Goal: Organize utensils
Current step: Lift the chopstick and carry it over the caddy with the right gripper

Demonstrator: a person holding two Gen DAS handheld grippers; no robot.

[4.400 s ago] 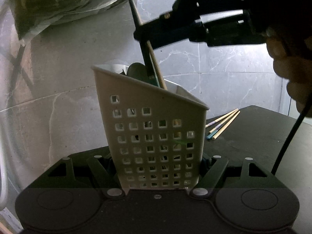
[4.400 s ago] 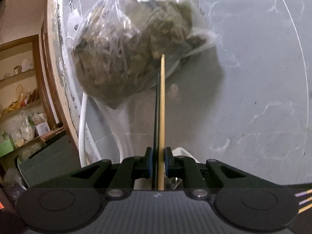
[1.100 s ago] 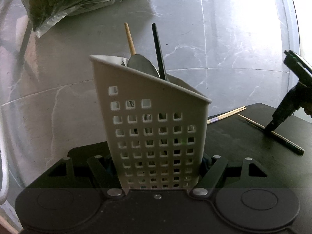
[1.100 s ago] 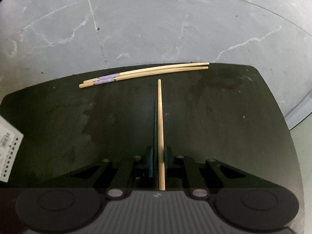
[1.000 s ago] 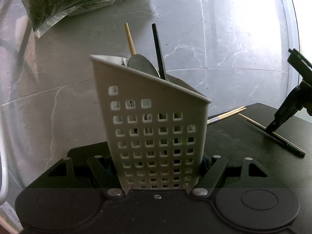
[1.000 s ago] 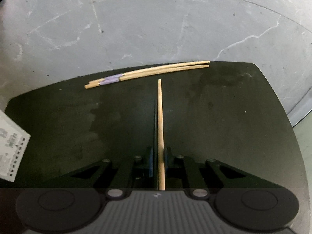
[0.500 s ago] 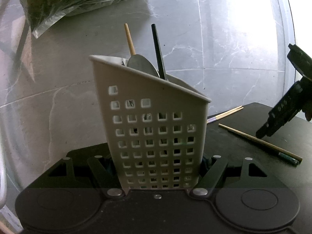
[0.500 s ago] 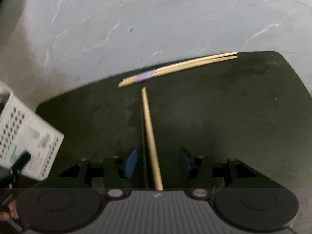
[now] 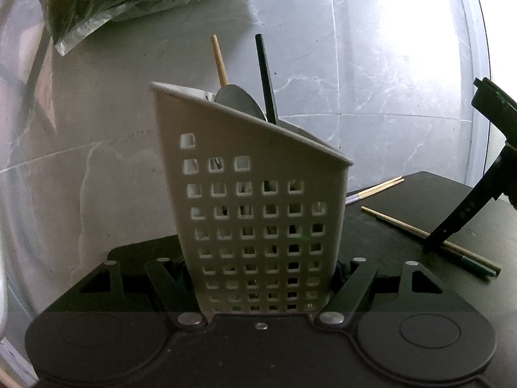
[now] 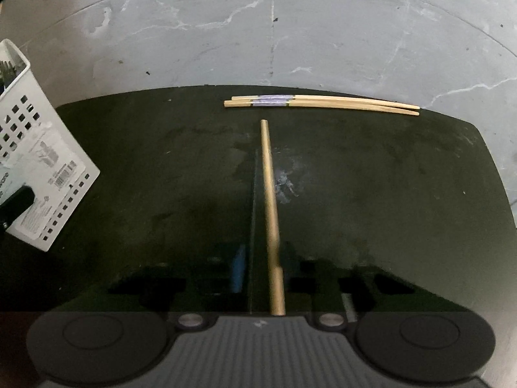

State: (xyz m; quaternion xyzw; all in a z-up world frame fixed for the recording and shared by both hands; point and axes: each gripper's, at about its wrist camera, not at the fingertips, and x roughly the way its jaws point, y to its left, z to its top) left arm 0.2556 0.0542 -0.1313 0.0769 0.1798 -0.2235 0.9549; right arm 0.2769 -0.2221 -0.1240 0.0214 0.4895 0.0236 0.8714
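Right wrist view: right claw [image 10: 261, 268] spread, straddling a chopstick pair [image 10: 269, 200] lying on the black counter [image 10: 387, 177] toward 12 o'clock. Close squarely on both sticks before lifting. Left claw [image 9: 261, 278] clamps the caddy [image 9: 255, 213], at 9 o'clock.

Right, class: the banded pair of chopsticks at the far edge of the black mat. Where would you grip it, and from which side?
Come from above and pinch the banded pair near mid-length, just beside its purple band, closing across both sticks. They lie flat and touching on the black mat, so one pinch probably takes both.
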